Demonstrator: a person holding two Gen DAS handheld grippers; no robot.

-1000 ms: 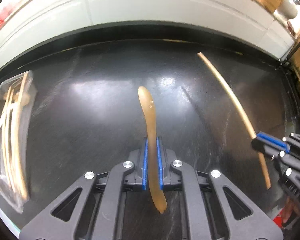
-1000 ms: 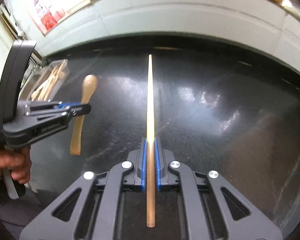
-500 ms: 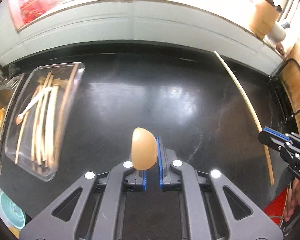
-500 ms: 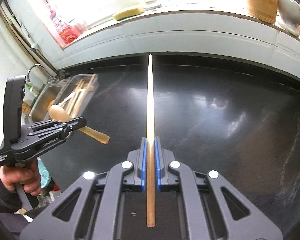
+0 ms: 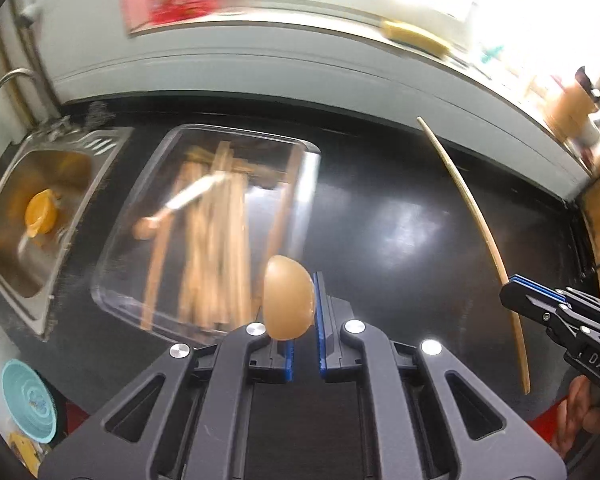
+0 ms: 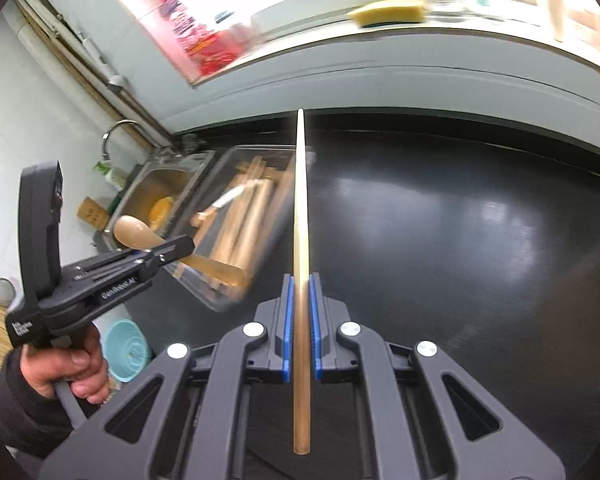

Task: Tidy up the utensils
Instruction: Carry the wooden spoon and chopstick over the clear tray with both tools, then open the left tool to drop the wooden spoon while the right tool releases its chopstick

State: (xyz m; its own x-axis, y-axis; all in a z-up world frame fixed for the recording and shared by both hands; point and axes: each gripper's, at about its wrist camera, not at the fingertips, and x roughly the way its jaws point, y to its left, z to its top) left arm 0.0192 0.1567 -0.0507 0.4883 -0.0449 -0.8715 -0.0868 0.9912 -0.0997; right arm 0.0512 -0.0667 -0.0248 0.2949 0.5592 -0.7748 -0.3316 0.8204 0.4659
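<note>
My left gripper [image 5: 303, 312] is shut on a tan spoon [image 5: 289, 303], its bowl end towards the camera, held in the air just right of the clear tray [image 5: 112, 240]. The tray holds several wooden utensils [image 5: 216, 248]. In the right wrist view the left gripper [image 6: 176, 250] holds the spoon [image 6: 134, 232] level above the tray's near corner. My right gripper [image 6: 301, 312] is shut on a long wooden chopstick [image 6: 301, 216] that points forward over the black counter. The chopstick also shows in the left wrist view [image 5: 472, 216].
A steel sink [image 5: 8, 224] with an orange item [image 5: 40, 216] lies left of the tray. A teal strainer [image 5: 28, 404] sits below the counter edge. A white tiled ledge [image 6: 380, 76] with a yellow sponge [image 6: 388, 12] runs behind the black counter [image 6: 480, 240].
Both grippers have lifted and swung left towards the tray with their utensils. The spoon has turned in the left gripper so its bowl faces the camera.
</note>
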